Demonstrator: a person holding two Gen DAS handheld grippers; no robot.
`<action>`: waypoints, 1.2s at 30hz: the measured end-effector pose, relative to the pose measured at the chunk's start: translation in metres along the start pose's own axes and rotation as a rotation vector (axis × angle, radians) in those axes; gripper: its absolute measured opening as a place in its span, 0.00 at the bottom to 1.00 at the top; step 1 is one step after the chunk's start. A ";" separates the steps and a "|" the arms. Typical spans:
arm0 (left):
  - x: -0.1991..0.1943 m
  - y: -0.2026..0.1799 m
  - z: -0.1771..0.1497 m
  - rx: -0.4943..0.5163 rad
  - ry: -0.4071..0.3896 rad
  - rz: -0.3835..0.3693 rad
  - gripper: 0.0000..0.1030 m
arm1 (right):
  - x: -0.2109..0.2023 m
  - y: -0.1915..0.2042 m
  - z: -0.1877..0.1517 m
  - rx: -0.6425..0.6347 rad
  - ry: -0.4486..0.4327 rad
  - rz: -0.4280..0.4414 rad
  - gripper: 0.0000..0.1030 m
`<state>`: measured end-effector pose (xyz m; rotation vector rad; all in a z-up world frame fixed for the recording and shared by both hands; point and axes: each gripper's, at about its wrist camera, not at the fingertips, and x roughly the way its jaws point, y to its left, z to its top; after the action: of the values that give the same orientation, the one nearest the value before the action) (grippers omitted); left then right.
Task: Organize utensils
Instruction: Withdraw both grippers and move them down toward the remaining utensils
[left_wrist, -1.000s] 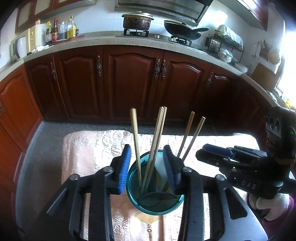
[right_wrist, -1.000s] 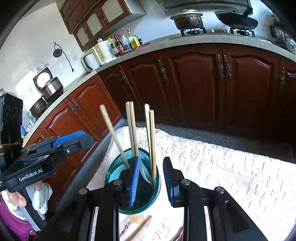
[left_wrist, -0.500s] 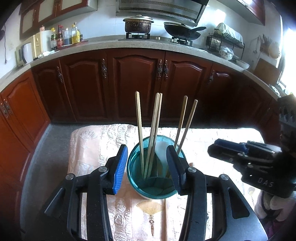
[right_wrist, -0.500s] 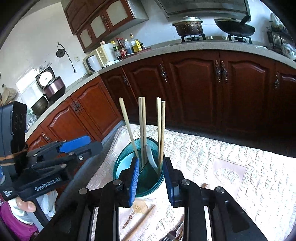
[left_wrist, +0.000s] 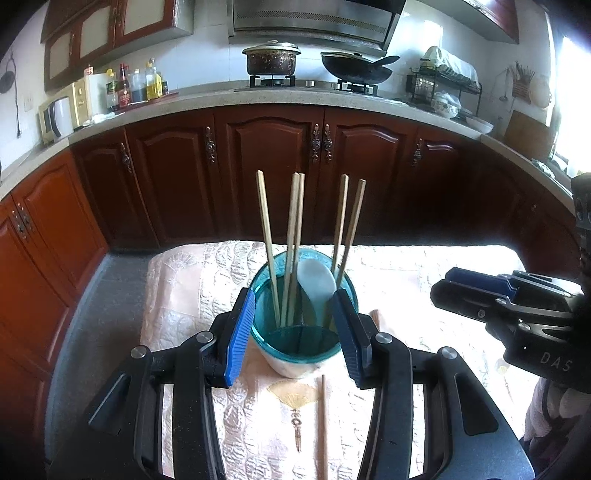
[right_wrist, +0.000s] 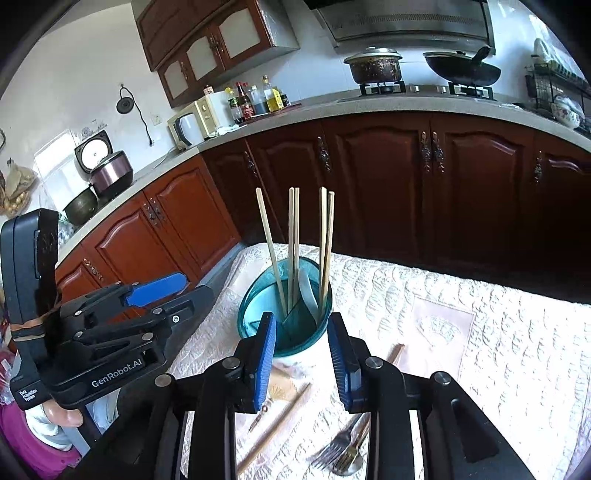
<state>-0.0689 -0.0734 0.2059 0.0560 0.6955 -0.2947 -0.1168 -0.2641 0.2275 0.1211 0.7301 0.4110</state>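
Observation:
A teal cup (left_wrist: 303, 334) (right_wrist: 284, 314) stands upright on the cloth-covered table and holds several wooden chopsticks (left_wrist: 291, 243) (right_wrist: 293, 240) and a white spoon (left_wrist: 317, 282). My left gripper (left_wrist: 295, 336) (right_wrist: 177, 291) is open just short of the cup, its blue pads (left_wrist: 242, 332) flanking the near side without pressing it. My right gripper (right_wrist: 303, 356) (left_wrist: 476, 291) has its jaws opening, with nothing between them and the cup just ahead. Loose chopsticks (left_wrist: 324, 424) (right_wrist: 275, 428), a fork and a spoon (right_wrist: 343, 450) lie on the cloth in front of the cup.
The table (left_wrist: 192, 288) (right_wrist: 480, 332) wears a pale embroidered cloth and drops to a grey floor on the left. Dark wooden cabinets (left_wrist: 273, 177) and a counter with pots stand beyond. A gloved hand (right_wrist: 55, 417) holds the left gripper.
Both grippers have drawn back from the cup, which now sits farther ahead of the fingers. The loose chopsticks, fork and spoon on the cloth have come into view.

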 end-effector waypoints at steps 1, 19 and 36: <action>-0.001 -0.001 -0.002 0.001 0.001 -0.002 0.42 | -0.002 0.000 -0.001 0.001 -0.001 -0.001 0.27; -0.003 -0.022 -0.034 0.018 0.062 -0.050 0.54 | -0.010 -0.025 -0.039 0.056 0.057 -0.039 0.29; 0.041 0.015 -0.076 -0.069 0.257 -0.119 0.55 | 0.047 -0.085 -0.087 0.200 0.228 -0.057 0.30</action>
<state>-0.0825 -0.0582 0.1210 -0.0140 0.9656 -0.3813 -0.1160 -0.3258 0.1122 0.2441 0.9972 0.2996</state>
